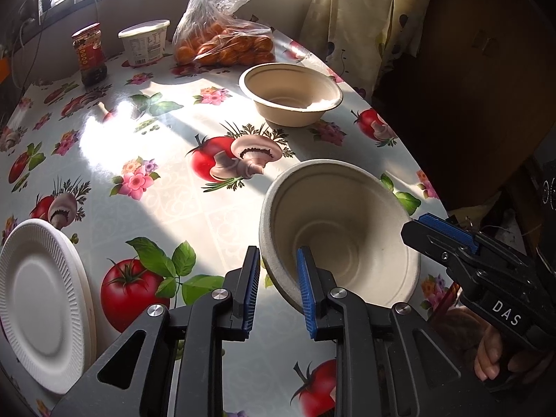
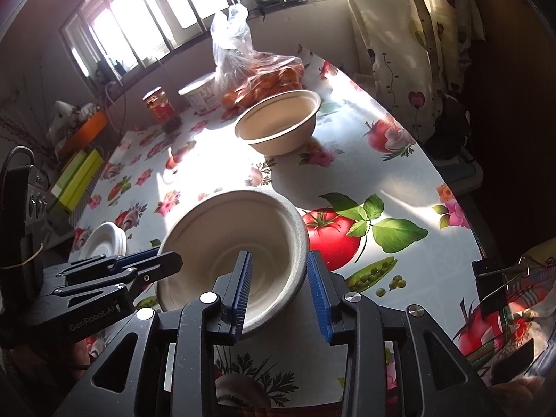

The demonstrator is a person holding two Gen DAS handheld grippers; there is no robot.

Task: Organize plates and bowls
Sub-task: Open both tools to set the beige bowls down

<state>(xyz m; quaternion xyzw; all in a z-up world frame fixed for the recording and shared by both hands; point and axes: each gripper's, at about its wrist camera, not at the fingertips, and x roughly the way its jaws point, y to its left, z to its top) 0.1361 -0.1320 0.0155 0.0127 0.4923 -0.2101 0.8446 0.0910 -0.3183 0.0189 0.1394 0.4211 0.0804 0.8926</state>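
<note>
A beige paper bowl (image 1: 340,236) is tilted above the table between both grippers. My left gripper (image 1: 278,288) straddles its near-left rim with jaws open, one blue pad inside the bowl and one outside. My right gripper (image 2: 281,292) straddles the bowl's (image 2: 239,243) right rim the same way, with a gap showing at the pads. The right gripper also shows in the left wrist view (image 1: 451,239). A second beige bowl (image 1: 292,92) stands upright farther back, also in the right wrist view (image 2: 278,121). A stack of white paper plates (image 1: 41,302) lies at the left edge, also seen small in the right wrist view (image 2: 104,239).
A floral oilcloth table (image 1: 173,191). At the back stand a bag of oranges (image 1: 226,45), a white tub (image 1: 144,41) and a dark jar (image 1: 90,55). The table's right edge (image 1: 417,160) drops to a dark floor. Green and yellow boxes (image 2: 74,180) lie off the left side.
</note>
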